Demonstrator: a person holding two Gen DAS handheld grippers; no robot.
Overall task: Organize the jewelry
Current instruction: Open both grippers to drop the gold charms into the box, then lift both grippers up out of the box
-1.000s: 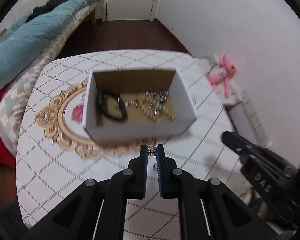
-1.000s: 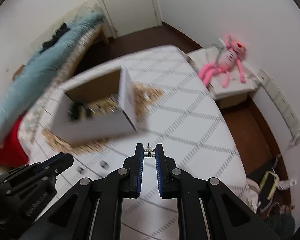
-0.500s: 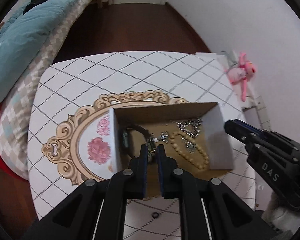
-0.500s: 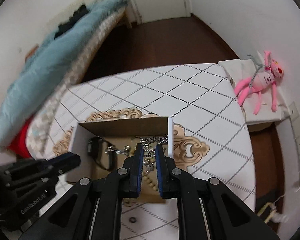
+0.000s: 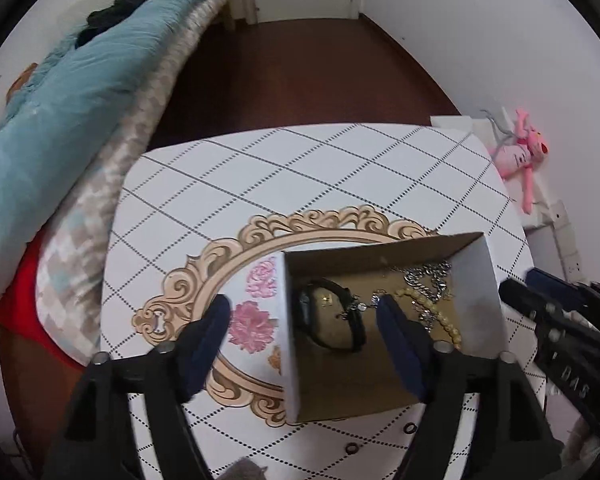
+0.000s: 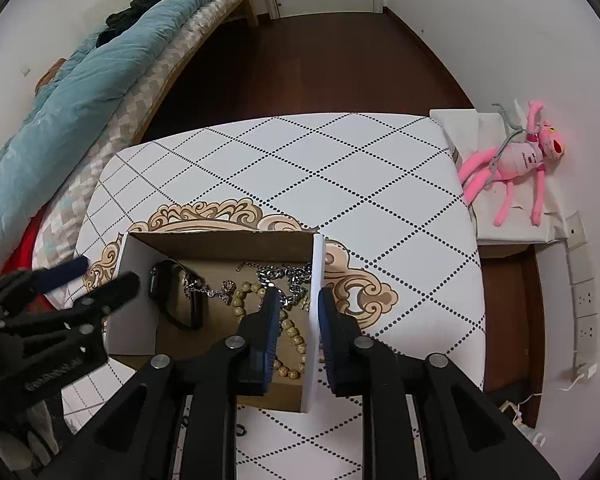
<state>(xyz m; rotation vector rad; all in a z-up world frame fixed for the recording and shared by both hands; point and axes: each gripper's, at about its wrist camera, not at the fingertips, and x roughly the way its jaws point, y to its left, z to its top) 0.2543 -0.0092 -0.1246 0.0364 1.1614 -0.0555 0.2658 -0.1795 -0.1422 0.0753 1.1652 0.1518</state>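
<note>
- On the right gripper (image 5: pixel 518 292), seen at the right edge of the left wrist view, we read the pale letters "DAS" on its black body, low and tilted.
- On the left gripper (image 6: pixel 100 280), seen at the left edge of the right wrist view, we see a line of raised lettering on its black body, but it is too blurred for us to read.
- On the pink plush toy (image 6: pixel 520 160) at the far right, we make out a small dark mark on its white shirt; we cannot read it.
</note>
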